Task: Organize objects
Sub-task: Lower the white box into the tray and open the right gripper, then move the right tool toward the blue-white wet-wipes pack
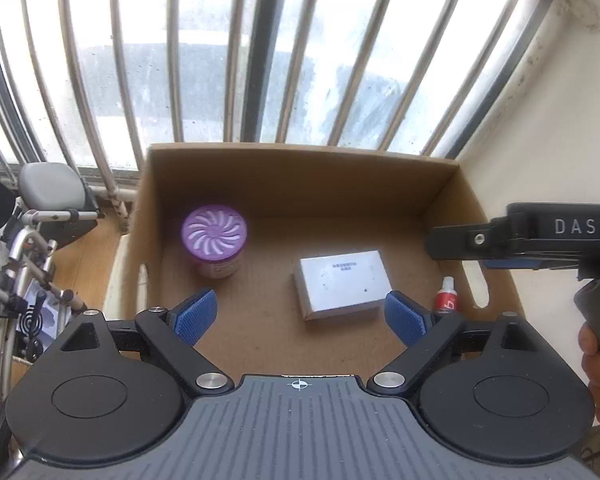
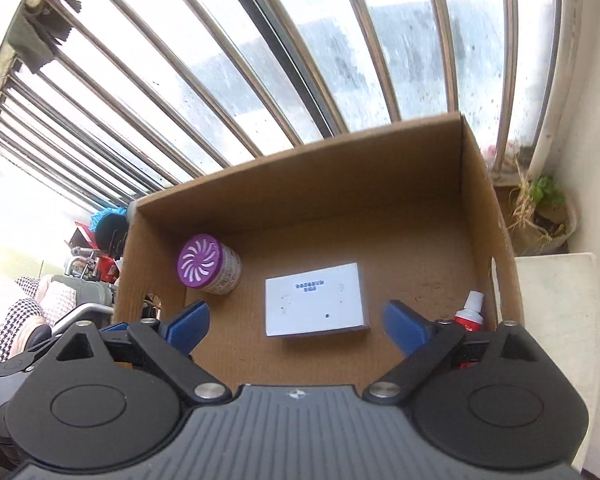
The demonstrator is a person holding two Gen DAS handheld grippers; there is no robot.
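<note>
In cardboard box, purple-lidded jar upright.

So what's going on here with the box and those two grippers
A person is sorting things into a cardboard box by the window. Inside it stand a purple-lidded jar, a flat white box and a small red bottle. The left gripper and right gripper both hover above, open and holding nothing.
</note>
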